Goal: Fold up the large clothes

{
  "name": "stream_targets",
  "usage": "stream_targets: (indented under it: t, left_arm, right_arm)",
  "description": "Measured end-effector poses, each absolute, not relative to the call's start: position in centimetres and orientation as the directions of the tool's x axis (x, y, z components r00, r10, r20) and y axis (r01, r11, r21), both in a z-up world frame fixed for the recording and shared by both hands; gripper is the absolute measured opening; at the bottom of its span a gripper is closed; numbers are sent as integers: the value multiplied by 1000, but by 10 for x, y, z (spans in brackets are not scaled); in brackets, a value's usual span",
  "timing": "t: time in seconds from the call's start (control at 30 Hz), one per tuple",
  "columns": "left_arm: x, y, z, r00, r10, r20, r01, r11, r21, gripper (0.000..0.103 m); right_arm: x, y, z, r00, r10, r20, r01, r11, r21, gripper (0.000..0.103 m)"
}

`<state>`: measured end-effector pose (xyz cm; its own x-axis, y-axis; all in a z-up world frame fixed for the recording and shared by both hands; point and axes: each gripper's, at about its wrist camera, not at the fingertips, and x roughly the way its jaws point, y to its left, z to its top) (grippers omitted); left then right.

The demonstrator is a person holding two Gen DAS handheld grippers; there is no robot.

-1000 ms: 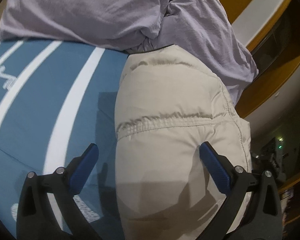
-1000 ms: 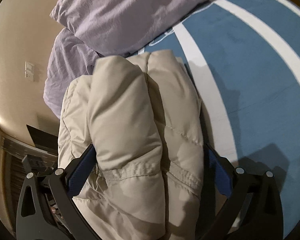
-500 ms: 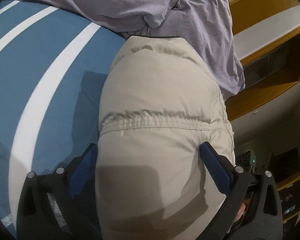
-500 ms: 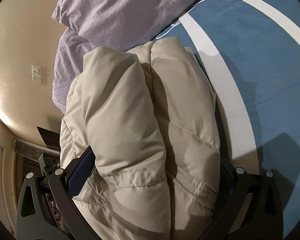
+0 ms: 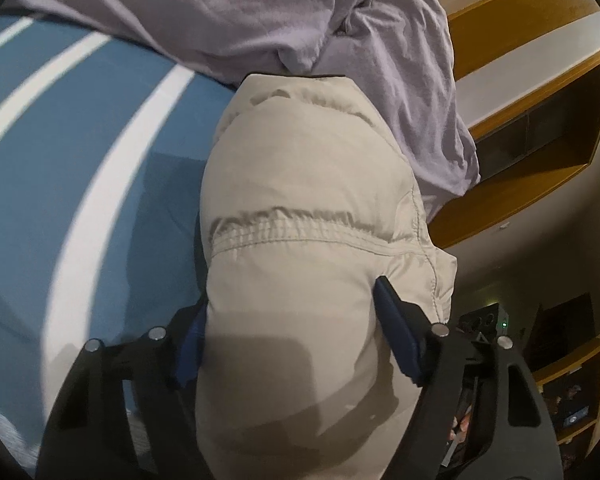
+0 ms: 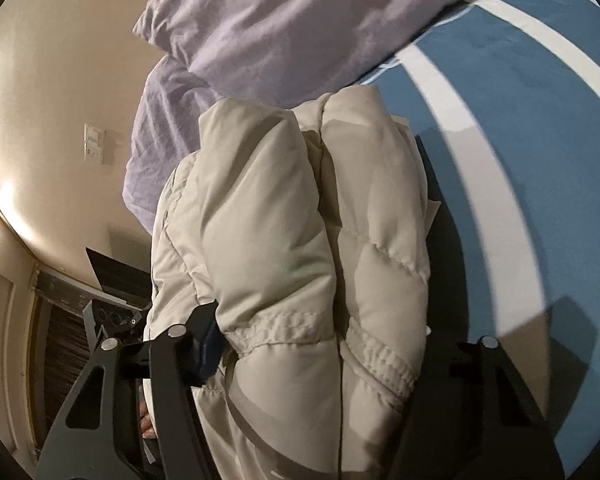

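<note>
Both grippers, left gripper (image 5: 288,336) and right gripper (image 6: 320,344), are closing on the folded jacket (image 5: 300,208) between their jaws: puffy, light, springy; clamp the stitched bands.

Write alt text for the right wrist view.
A folded, puffy beige quilted jacket fills the space between the right gripper's closing black jaws. It lies on a blue bedcover with white stripes, with a rumpled lavender pillow beyond it.
</note>
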<state>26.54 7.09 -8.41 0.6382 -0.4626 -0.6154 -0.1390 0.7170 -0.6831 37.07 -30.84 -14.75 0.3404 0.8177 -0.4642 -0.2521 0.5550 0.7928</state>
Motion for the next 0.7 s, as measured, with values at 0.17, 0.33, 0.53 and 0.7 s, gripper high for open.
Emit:
stream_targets:
  t: [0.17,0.33,0.53,0.7]
  left_arm:
    - [266,104,-71,664,-410,-626,-172,731,-661,75]
    - [268,139,-54,690,-340,-639,-204,756,-622,75]
    - [274,161,-59,697,-249,-672,-237,806,-543,75]
    - [269,156,-56,720,-175,-672,-224,857,-464,80]
  right_arm:
    - [379,-273,-141,322,832,-452,-278,539,795,59]
    - [387,-231,-131,303,842,-446,-322,531,784,58]
    - [390,-202,-138,326,832,-449,-329,545,771,61]
    - [388,-206,-137,330,814,-479,-322,574,753,72]
